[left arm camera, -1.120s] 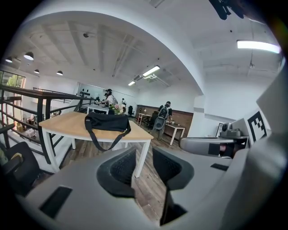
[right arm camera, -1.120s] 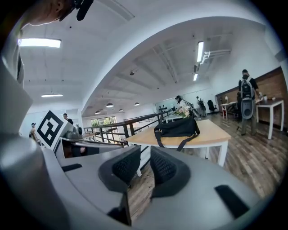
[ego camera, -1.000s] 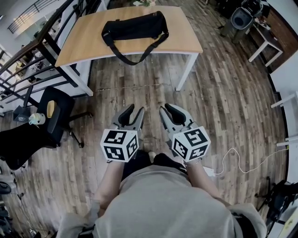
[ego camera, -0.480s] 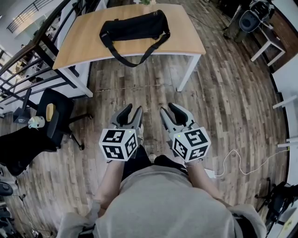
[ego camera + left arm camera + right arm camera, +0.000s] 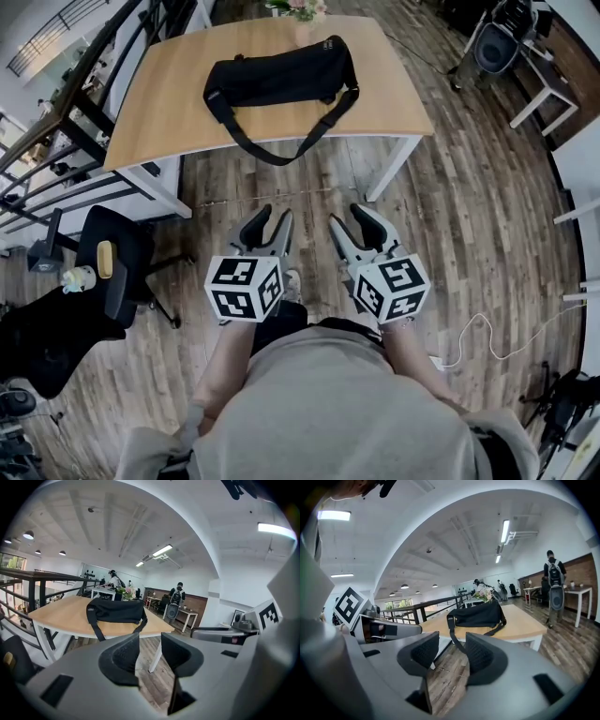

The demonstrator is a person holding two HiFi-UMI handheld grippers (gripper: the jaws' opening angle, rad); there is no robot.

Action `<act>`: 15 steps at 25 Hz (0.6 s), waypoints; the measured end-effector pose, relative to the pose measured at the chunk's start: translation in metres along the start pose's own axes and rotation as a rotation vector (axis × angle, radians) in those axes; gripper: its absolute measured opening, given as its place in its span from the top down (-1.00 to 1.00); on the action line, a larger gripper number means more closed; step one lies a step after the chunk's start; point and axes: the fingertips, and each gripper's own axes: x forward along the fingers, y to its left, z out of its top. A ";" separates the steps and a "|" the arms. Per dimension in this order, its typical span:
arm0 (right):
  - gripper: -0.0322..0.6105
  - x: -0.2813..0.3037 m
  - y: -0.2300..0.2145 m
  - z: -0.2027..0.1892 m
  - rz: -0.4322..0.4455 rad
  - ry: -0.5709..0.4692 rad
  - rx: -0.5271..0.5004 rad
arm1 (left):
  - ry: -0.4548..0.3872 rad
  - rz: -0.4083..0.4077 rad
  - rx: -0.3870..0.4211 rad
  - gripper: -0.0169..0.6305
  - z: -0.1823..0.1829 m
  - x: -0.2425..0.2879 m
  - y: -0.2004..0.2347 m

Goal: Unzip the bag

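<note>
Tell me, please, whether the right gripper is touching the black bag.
Apart. The head view shows the right gripper over the floor, short of the table where the bag lies; its opening fingers hold nothing.

1 blk bag [image 5: 281, 80], 1 light-wood table [image 5: 169, 103], 1 flower bunch [image 5: 298, 7], 2 bkgd ppl [image 5: 178, 592] [image 5: 113, 577].

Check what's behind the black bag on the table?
Pink flowers stand behind the bag, near the table's far edge. In both gripper views the bag covers whatever holds them.
</note>
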 end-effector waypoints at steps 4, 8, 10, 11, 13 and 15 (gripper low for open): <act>0.37 0.042 -0.007 0.022 -0.025 -0.014 0.003 | 0.011 -0.010 -0.004 0.51 0.021 0.029 0.038; 0.37 0.081 -0.011 0.042 -0.046 -0.030 0.000 | 0.021 -0.039 0.007 0.52 0.039 0.053 0.068; 0.36 0.099 -0.011 0.045 -0.046 -0.029 0.009 | 0.025 -0.047 0.001 0.52 0.044 0.063 0.082; 0.36 0.106 -0.011 0.046 -0.048 -0.024 0.008 | 0.027 -0.050 -0.004 0.52 0.046 0.068 0.088; 0.36 0.117 -0.009 0.047 -0.053 -0.013 0.011 | 0.033 -0.059 -0.016 0.52 0.048 0.074 0.097; 0.36 0.124 -0.008 0.048 -0.056 -0.006 0.031 | 0.039 -0.067 -0.029 0.52 0.050 0.078 0.104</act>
